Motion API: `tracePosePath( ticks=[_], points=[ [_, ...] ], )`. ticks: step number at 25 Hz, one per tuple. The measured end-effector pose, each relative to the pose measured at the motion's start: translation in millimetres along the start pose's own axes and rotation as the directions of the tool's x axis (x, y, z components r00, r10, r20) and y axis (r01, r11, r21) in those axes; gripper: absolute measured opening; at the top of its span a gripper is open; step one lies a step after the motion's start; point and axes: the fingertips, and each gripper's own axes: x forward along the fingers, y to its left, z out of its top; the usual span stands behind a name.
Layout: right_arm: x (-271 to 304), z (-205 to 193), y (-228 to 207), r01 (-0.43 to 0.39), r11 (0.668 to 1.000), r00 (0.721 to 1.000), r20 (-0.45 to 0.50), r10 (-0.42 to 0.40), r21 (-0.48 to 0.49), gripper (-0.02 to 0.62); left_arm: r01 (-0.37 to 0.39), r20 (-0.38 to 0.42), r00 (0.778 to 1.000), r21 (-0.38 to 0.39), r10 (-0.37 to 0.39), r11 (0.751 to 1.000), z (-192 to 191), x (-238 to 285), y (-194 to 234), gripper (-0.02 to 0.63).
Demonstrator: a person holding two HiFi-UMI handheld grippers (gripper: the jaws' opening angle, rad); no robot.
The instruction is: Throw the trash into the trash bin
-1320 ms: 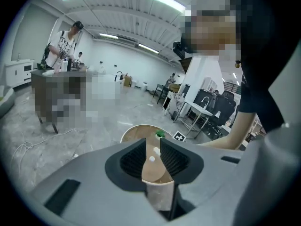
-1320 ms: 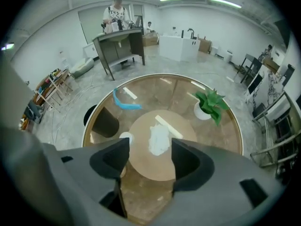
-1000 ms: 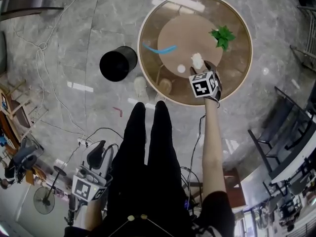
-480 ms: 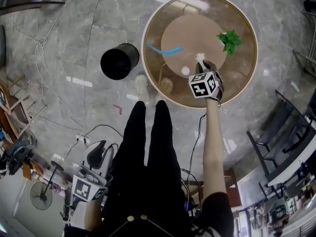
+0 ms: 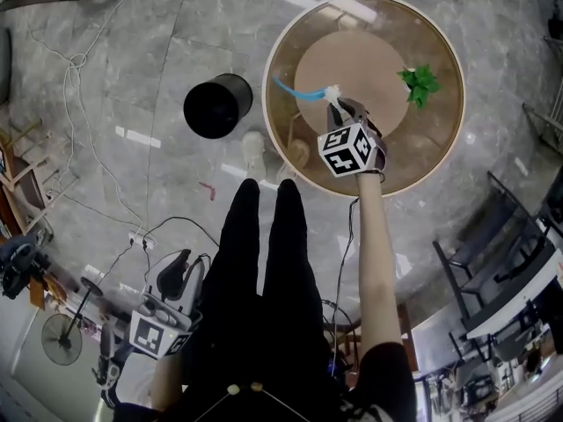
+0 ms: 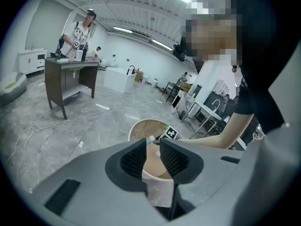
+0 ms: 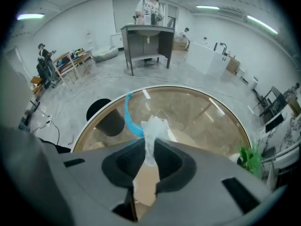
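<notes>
A white crumpled wad (image 5: pixel 332 92) hangs over the round glass table (image 5: pixel 413 178), pinched in my right gripper (image 5: pixel 335 104). Those jaws have just been closing on it. In the right gripper view the wad (image 7: pixel 152 128) sticks up from between the shut jaws of the right gripper (image 7: pixel 150 147). A blue strip (image 5: pixel 295 90) lies on the table just left of it. The black trash bin (image 5: pixel 217 105) stands on the floor left of the table. My left gripper (image 5: pixel 179 271) hangs low by the person's leg; in its own view the left gripper (image 6: pixel 153 154) holds nothing, its jaws slightly apart.
A green plant (image 5: pixel 420 82) sits at the table's right side. Cables (image 5: pixel 79 77) trail across the floor at left, and a fan (image 5: pixel 62 339) stands lower left. Dark chairs (image 5: pixel 493 253) stand at right. The person's black-trousered legs (image 5: pixel 264 262) are below the table.
My right gripper closed on the white wad, lifted it off the table and carried it left, close to the blue strip. The left gripper stayed put.
</notes>
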Motion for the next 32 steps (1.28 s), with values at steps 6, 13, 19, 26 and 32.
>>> tracePosePath(
  ticks=[6,13,19,26,32],
  points=[
    [17.8,23.6,30.3,-0.075,0.990,0.997,-0.024,0.073,-0.117,0.080,-0.049,0.009,0.999,-0.040,0.050,0.998,-5.6,-12.3,8.3,0.091],
    [41.8,32.4,51.6,-0.124,0.974,0.990,-0.090,0.108,-0.192,0.178,-0.102,0.049,0.993,-0.080,0.106,0.992,-7.8,-20.3,25.8,0.091],
    [57.0,36.3,57.5,-0.139,0.957,0.984,-0.148,0.104,-0.253,0.166,-0.142,0.030,0.989,-0.122,0.146,0.982,-16.2,-29.4,37.8,0.089],
    [58.6,35.7,61.1,-0.158,0.949,0.978,-0.175,0.113,-0.272,0.085,-0.164,0.041,0.984,-0.154,0.172,0.974,-20.8,-35.6,50.3,0.087],
    [52.1,63.6,79.9,-0.155,0.944,0.983,-0.138,0.119,-0.291,0.075,-0.177,0.053,0.981,-0.175,0.189,0.969,-25.0,-48.7,61.7,0.086]
  ],
)
